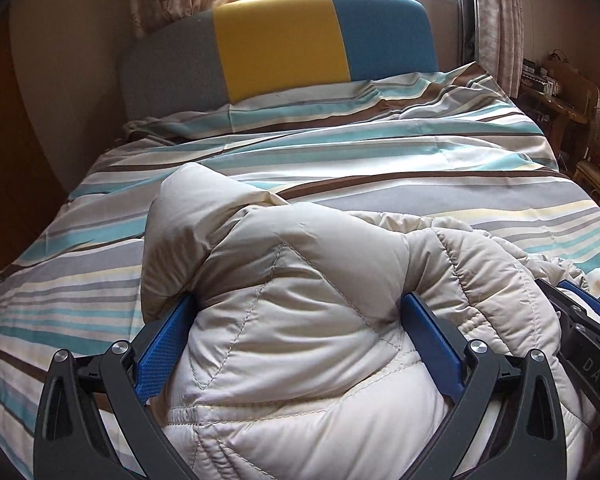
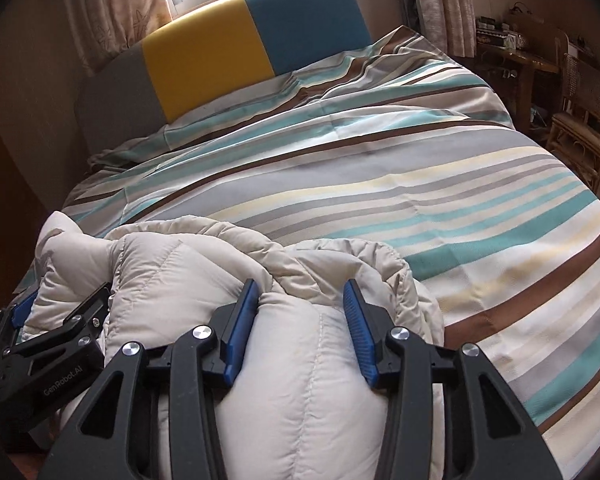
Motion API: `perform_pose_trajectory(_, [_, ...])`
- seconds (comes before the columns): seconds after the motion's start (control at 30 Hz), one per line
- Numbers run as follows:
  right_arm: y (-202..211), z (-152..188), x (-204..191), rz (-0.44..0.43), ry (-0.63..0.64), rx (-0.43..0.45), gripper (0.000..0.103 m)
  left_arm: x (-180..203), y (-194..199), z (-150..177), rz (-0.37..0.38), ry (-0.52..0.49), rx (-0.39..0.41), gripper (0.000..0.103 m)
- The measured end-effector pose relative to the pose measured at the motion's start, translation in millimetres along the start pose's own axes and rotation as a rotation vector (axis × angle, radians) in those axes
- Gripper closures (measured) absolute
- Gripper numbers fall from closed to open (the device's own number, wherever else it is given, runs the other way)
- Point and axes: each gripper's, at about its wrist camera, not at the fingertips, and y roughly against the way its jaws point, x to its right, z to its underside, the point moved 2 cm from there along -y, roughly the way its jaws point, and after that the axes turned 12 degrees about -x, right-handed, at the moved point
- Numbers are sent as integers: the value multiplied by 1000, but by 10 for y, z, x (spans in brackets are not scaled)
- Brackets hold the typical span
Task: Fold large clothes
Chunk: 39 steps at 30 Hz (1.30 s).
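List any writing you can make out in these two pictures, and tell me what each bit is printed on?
"GenRobot.AI": white letters on the black plastic body of the left gripper, seen from the right wrist view.
"DAS": raised letters on the black plastic body of the right gripper, at the edge of the left wrist view; it may run on out of sight.
The small items on the brown wooden desk are too small to read.

The bed (image 2: pixel 480 240) wears a striped duvet cover (image 2: pixel 340 168) in teal, grey, cream and brown. At six o'clock a cream quilted jacket (image 2: pixel 308 380) lies bunched on it.
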Motion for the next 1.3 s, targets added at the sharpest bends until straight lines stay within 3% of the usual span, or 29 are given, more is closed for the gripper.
perform_pose_trajectory(0.13, [52,20,18,-8,-7,19,60,5,173,69,-19,-1,-37,3])
perform_pose_trajectory(0.27, [167,107,63,-2,-32,33,60,4,470,284,26,75,-57,3])
perform_pose_trajectory(0.53, [392,382,152,-25,-94,91,60,41,540,670,66,25,167,3])
perform_pose_trajectory(0.83, [317,337,157,-9,-103,87,57,99,439,607,44,7,144,3])
perform_pose_trajectory(1.0, [455,385,177,-35,-101,109,48,16,580,680,108,14,122,3])
perform_pose_trajectory(1.13, [634,463,171,-15,-93,84,32,-86,696,794,135,-13,115,3])
perform_pose_trajectory(1.3, [803,596,159,-28,-102,59,32,-193,812,930,187,-12,106,3])
